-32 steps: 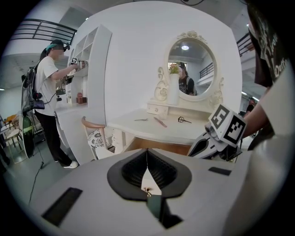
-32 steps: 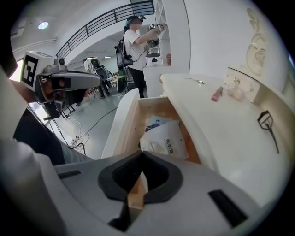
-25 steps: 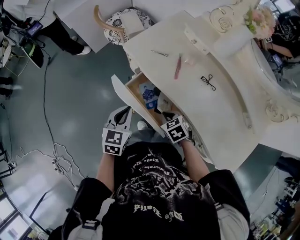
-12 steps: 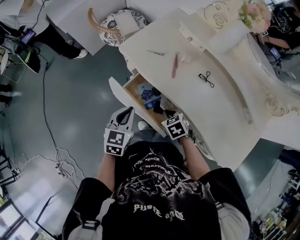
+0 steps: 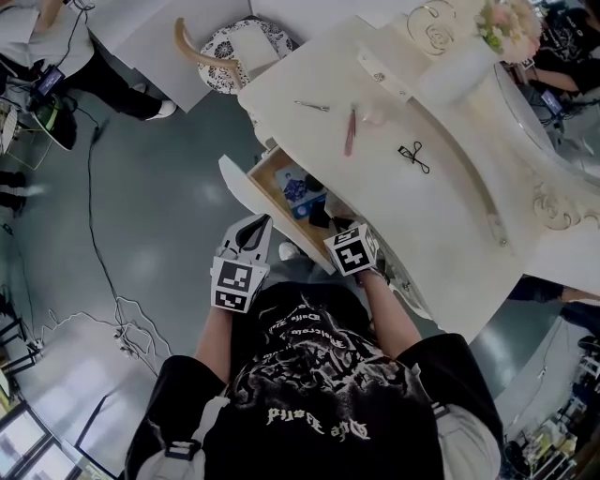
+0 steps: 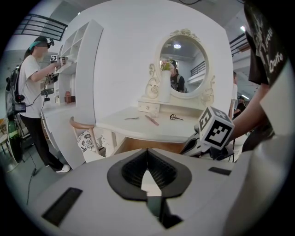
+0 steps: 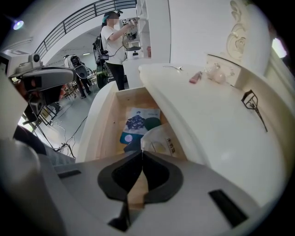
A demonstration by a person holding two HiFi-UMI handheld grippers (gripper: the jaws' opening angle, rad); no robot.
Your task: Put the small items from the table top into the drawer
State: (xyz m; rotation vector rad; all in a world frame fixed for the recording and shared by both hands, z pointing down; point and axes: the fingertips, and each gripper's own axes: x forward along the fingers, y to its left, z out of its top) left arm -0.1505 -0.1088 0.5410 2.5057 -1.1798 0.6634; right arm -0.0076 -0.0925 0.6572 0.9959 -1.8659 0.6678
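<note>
The wooden drawer [image 5: 265, 192] of the white dressing table [image 5: 450, 225] stands pulled out. Inside lie a blue packet [image 7: 138, 123], a dark green thing and a white plastic bag [image 7: 161, 138]. My right gripper [image 5: 324, 223] [image 7: 142, 152] hangs shut over the drawer, its tips at the bag's edge; I cannot tell if they pinch it. The left gripper [image 5: 258, 225] [image 6: 147, 151] is shut and empty, in front of the drawer. On the table top lie a black eyelash curler [image 5: 413, 157], a pink stick [image 5: 350, 131] and metal tweezers [image 5: 312, 106].
A chair with a patterned cushion [image 5: 248, 42] stands at the table's far left end. An oval mirror [image 6: 182, 64] and a vase of flowers [image 5: 506, 28] rise at the back. Cables [image 5: 112, 319] trail over the grey floor. A person [image 6: 34, 92] works at shelves.
Both grippers stay about where they were. The right one has rolled slightly over the drawer.
</note>
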